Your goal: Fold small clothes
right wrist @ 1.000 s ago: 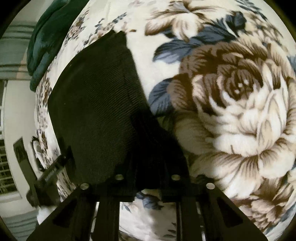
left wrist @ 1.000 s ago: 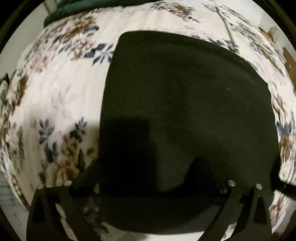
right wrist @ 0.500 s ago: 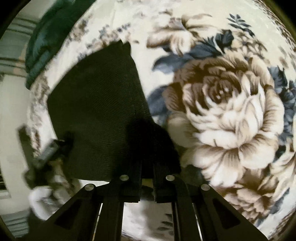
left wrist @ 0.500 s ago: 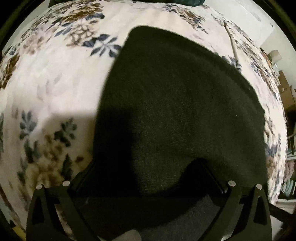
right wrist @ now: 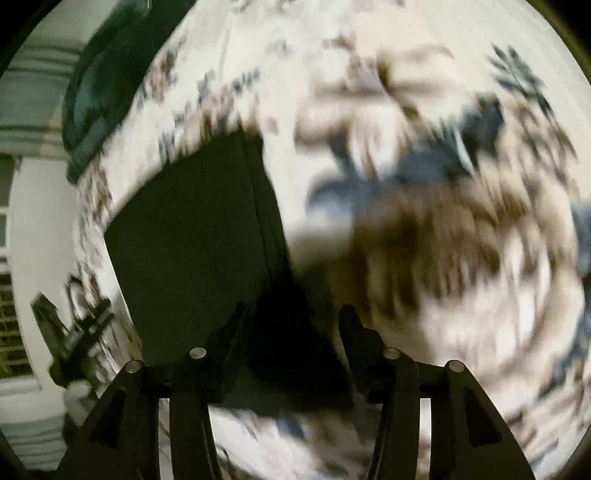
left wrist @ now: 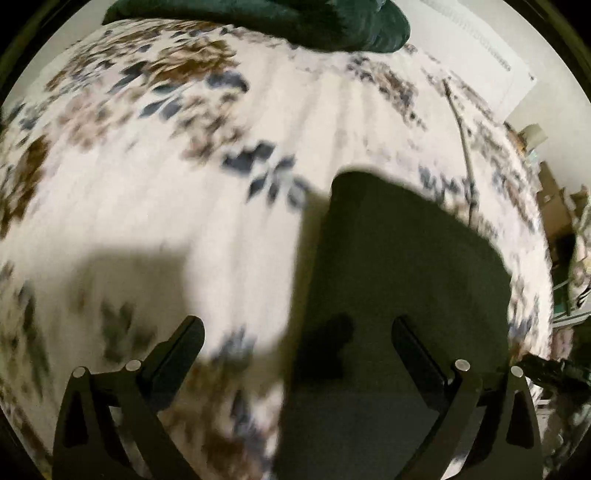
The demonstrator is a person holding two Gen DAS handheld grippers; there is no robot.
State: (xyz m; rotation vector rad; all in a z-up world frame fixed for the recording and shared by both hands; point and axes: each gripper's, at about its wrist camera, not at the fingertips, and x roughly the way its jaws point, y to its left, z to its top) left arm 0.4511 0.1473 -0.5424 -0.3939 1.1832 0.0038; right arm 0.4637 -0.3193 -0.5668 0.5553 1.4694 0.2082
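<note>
A folded dark garment (left wrist: 399, 288) lies flat on the floral bedspread (left wrist: 184, 192). In the left wrist view my left gripper (left wrist: 297, 328) is open and empty above the garment's near left edge, its right finger over the cloth. In the right wrist view the same garment (right wrist: 192, 240) lies to the left. My right gripper (right wrist: 291, 317) is open, its jaws apart over the garment's near right corner, holding nothing. Both views are motion-blurred.
A dark green blanket (left wrist: 280, 18) is bunched at the far end of the bed, also in the right wrist view (right wrist: 99, 92). The left gripper shows at the bed's left edge (right wrist: 74, 332). Furniture stands beyond the bed's right side (left wrist: 554, 199).
Both grippers have pulled back from the garment. The right gripper, shut on the garment's corner before, has opened and let go. The left stays open.
</note>
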